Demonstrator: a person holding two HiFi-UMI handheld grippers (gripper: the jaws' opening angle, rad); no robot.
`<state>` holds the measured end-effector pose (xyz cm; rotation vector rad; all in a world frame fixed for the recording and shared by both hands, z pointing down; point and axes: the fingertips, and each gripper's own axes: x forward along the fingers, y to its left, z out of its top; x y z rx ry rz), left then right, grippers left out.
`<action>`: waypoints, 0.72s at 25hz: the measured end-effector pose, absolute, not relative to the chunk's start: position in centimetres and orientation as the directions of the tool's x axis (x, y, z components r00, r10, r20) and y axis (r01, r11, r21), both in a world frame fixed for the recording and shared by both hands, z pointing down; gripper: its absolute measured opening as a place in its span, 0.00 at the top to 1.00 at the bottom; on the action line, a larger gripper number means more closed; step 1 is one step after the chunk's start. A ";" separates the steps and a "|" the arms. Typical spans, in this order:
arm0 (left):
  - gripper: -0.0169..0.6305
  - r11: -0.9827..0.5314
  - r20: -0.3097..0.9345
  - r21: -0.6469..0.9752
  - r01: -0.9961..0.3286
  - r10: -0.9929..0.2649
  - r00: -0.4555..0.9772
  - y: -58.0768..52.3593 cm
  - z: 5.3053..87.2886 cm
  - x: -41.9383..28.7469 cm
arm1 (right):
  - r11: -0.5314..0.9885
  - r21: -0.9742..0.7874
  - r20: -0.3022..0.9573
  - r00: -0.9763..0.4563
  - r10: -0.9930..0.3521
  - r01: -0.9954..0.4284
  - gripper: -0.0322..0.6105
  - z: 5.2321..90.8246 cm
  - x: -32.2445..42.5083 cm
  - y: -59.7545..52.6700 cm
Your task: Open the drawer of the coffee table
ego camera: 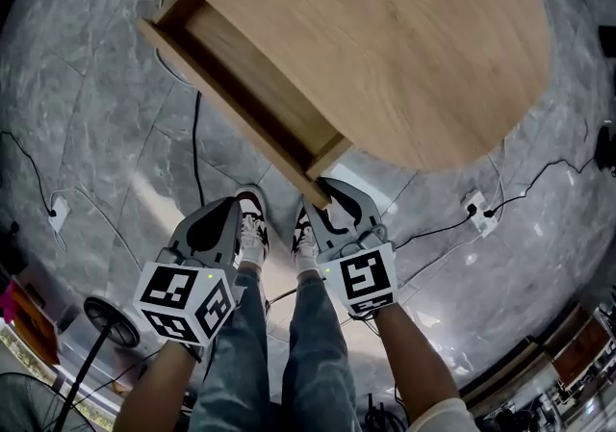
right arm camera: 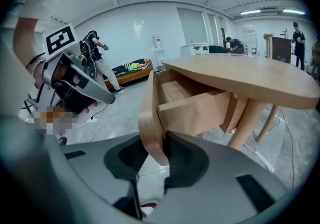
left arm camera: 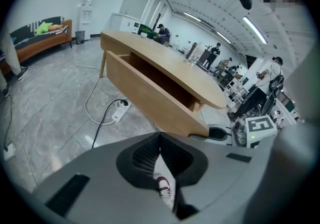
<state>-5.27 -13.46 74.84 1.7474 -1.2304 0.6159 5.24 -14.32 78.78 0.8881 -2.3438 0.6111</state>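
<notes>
The right gripper (right arm camera: pixel 152 153)'s jaws are pinched tight on the near end of the drawer (right arm camera: pixel 172 101)'s front board, which sits right between them. I think it is best to keep that hold firm and pull level, straight away from the coffee table (right arm camera: pixel 240 76), so the drawer does not jam. The drawer pokes out to the left of these jaws with its long side running ahead of them, and the left gripper (left arm camera: pixel 160 140)'s jaws are closed on nothing.
</notes>
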 end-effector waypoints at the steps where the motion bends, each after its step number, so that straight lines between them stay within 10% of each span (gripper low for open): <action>1: 0.98 -0.110 0.790 0.376 -0.920 -0.481 0.381 -13.4 74.9 -5.6 | 0.679 -0.217 0.633 -0.631 -0.449 -0.701 0.80 78.7 4.9 -14.1; 18: 0.98 -0.061 0.801 0.363 -0.930 -0.488 0.345 -11.4 75.5 -9.0 | 0.732 -0.216 0.654 -0.652 -0.383 -0.646 0.81 78.0 1.4 -10.9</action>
